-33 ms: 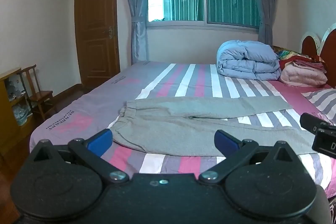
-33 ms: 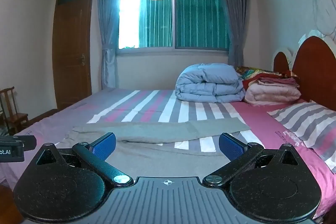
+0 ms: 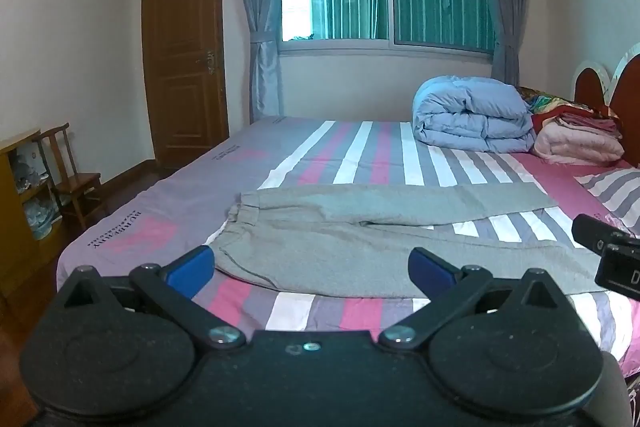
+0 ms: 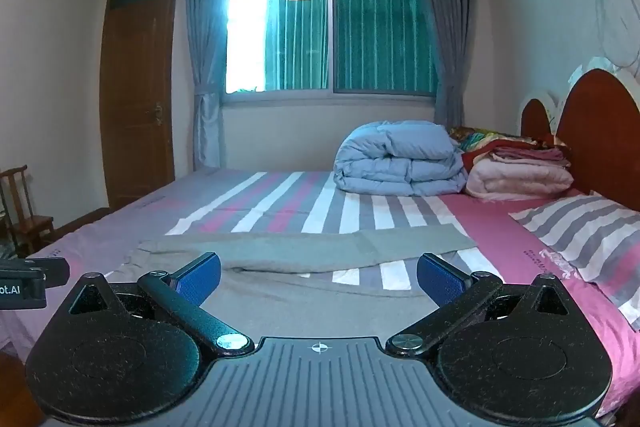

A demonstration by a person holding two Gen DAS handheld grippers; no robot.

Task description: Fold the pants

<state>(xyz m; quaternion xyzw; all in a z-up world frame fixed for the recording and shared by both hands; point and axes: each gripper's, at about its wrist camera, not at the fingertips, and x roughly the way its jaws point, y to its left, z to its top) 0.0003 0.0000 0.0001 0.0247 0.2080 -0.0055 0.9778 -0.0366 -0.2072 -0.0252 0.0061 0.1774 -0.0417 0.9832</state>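
Grey pants lie flat on the striped bed sheet, waistband to the left and the two legs spread apart toward the right. My left gripper hovers in front of the bed's near edge, level with the waist and hip part, open with nothing between its blue pads. In the right wrist view the pants lie just beyond my right gripper, which stands open and empty before the legs. Each gripper's body shows at the edge of the other's view.
A folded blue duvet and pink folded blankets sit at the far right by the red headboard. A striped pillow lies at the right. A wooden chair and a yellow cabinet stand left of the bed.
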